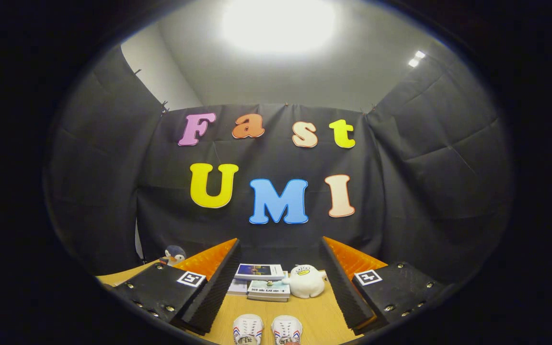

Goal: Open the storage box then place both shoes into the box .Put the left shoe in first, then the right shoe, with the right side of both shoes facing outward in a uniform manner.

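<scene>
Two shoes [266, 329] side by side on table [319, 316] between wide-open, empty tool [277, 282] fingers.

Ceiling lamp [278, 24] glares white; booth dim, edges bowed, perhaps slightly soft.

- bench [314, 318]: light wood, kinda honey tone
- shoes [247, 329]: white, with red and blue stripes on the sides
- duck plushie [306, 281]: white with a yellow beak
- penguin toy [174, 255]: dark blue, white face
- stacked books [259, 271]: blue and white covers
</scene>
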Tool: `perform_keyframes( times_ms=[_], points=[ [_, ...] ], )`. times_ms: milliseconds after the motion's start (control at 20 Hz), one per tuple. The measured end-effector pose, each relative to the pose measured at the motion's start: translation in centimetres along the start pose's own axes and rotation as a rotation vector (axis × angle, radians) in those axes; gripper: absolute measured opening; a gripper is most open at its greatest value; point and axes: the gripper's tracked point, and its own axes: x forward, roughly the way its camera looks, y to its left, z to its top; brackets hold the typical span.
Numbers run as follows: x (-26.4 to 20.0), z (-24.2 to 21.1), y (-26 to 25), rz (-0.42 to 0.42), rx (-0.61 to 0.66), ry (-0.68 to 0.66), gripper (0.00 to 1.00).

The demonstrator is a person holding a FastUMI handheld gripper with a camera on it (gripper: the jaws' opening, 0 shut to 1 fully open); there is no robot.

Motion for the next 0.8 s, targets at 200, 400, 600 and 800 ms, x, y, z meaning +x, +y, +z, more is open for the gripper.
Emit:
perform_keyframes(
  times_ms=[200,400,600,800],
  points=[
    [0.1,-1.0,1.0,0.019,0.029,0.019,0.97],
    [0.0,-3.6,2.6,0.049,0.105,0.07,0.98],
    [-0.4,-6.9,4.4,0.091,0.221,0.163,0.98],
    [-0.6,-9.7,5.9,0.124,0.368,0.243,0.97]
  ],
)
